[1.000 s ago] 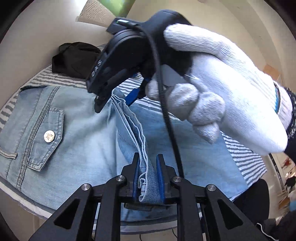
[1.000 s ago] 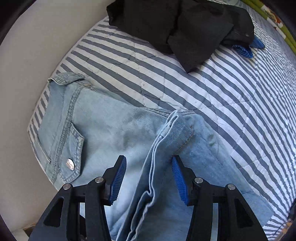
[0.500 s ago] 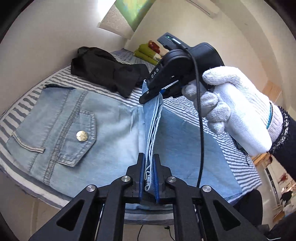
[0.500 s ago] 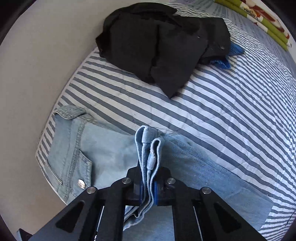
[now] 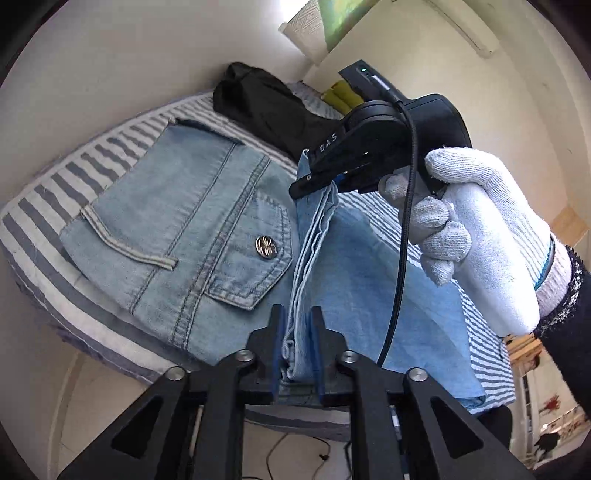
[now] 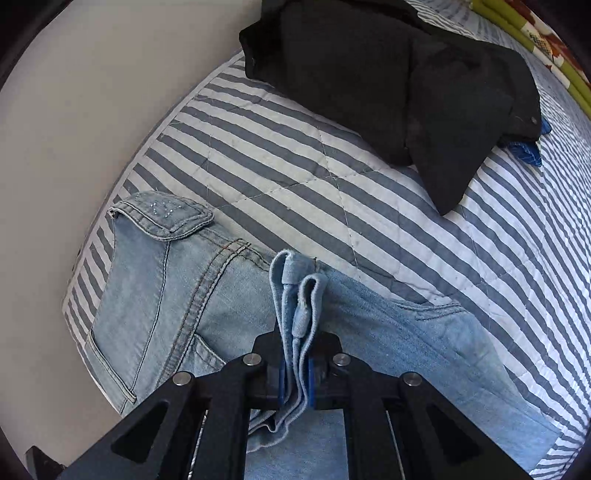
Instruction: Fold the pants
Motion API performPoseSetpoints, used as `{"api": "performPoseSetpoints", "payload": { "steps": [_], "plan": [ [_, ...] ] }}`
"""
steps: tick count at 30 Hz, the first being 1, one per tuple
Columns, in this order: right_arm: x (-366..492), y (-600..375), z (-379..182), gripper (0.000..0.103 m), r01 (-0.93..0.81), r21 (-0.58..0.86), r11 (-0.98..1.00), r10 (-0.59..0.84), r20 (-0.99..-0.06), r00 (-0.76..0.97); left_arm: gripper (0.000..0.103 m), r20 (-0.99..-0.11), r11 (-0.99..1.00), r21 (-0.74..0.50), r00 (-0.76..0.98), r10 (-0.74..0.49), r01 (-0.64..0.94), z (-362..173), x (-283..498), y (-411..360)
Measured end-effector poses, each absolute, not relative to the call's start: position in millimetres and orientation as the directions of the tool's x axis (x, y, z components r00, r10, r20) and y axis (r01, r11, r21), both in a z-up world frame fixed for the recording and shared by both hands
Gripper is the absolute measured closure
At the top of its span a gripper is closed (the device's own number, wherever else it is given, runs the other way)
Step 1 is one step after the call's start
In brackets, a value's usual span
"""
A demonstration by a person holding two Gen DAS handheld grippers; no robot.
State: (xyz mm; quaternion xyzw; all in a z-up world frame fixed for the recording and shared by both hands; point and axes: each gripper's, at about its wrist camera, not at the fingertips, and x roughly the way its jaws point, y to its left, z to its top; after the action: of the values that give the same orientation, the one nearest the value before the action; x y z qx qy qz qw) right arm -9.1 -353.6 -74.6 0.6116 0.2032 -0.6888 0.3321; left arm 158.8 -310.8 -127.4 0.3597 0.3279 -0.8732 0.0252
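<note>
Light blue jeans [image 5: 192, 229] lie on a striped bedspread [image 5: 55, 192], seat and back pocket to the left. The leg hems [image 5: 306, 266] are bunched into a raised ridge stretched between both grippers. My left gripper [image 5: 297, 332] is shut on the near end of that ridge. A white-gloved hand [image 5: 476, 229] holds my right gripper [image 5: 314, 181], shut on the far end. In the right wrist view my right gripper [image 6: 296, 373] clamps the folded hem layers [image 6: 295, 295], which stick up past the pads, above the jeans [image 6: 166, 295].
A black garment [image 6: 388, 74] lies heaped on the striped bedspread [image 6: 295, 166] beyond the jeans, with a blue item [image 6: 528, 147] at its right edge. A pale wall [image 6: 92, 92] runs along the bed's left side. Green-and-patterned bedding [image 6: 535, 33] lies farther back.
My right gripper went from open around the hem to shut on it. Both grippers have since carried the hem ridge up and over toward the waistband.
</note>
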Motion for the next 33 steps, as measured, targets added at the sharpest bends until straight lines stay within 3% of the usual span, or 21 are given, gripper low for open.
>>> {"api": "performPoseSetpoints", "payload": {
  "steps": [2,5,8,10,17,19,21,23,26,33],
  "plan": [
    [-9.4,-349.3,-71.2,0.096,0.708,0.135,-0.693,-0.222,-0.975,-0.032,0.037,-0.646,-0.758,-0.583,-0.733,0.214,0.292,-131.5,161.2,-313.1],
    [-5.7,-342.2,-64.5,0.096,0.72,0.138,-0.68,-0.237,-0.971,-0.038,0.037,-0.673,-0.783,-0.541,-0.717,0.185,0.306,-134.8,161.6,-306.8],
    [-4.8,-330.5,-54.9,0.096,0.708,0.146,-0.691,-0.256,-0.965,-0.051,0.077,-0.689,-0.806,-0.519,-0.697,0.198,0.284,-137.9,154.1,-295.3],
    [-4.9,-320.4,-43.5,0.097,0.701,0.146,-0.698,-0.274,-0.959,-0.072,0.085,-0.695,-0.848,-0.455,-0.704,0.146,0.273,-130.0,155.8,-283.5],
    [-0.6,-320.0,-0.4,0.097,0.74,0.175,-0.65,-0.369,-0.923,-0.106,0.089,-0.587,-0.824,-0.517,-0.797,0.143,0.233,-100.0,176.6,-300.3],
    [-1.5,-341.8,-15.7,0.091,0.767,0.189,-0.614,-0.361,-0.931,-0.06,0.089,-0.592,-0.795,-0.543,-0.795,0.133,0.271,-105.0,177.4,-317.5],
    [-4.4,-364.8,-39.9,0.069,0.796,0.21,-0.568,-0.305,-0.952,0.033,0.083,-0.64,-0.751,-0.561,-0.758,0.127,0.348,-121.2,174.1,-335.2],
    [-14.2,-364.8,-47.7,0.069,0.744,0.266,-0.613,-0.307,-0.948,0.086,0.083,-0.708,-0.747,-0.51,-0.701,0.084,0.426,-137.9,170.1,-345.5],
    [-20.1,-349.2,-27.0,0.069,0.716,0.381,-0.585,-0.411,-0.9,0.143,0.083,-0.705,-0.78,-0.48,-0.705,0.071,0.401,-136.2,172.3,-339.5],
    [-0.1,-212.9,27.4,0.069,0.795,0.354,-0.492,-0.56,-0.828,0.022,0.087,-0.692,-0.752,-0.519,-0.716,0.09,0.407,-140.4,171.0,-347.5]
  ]
}}
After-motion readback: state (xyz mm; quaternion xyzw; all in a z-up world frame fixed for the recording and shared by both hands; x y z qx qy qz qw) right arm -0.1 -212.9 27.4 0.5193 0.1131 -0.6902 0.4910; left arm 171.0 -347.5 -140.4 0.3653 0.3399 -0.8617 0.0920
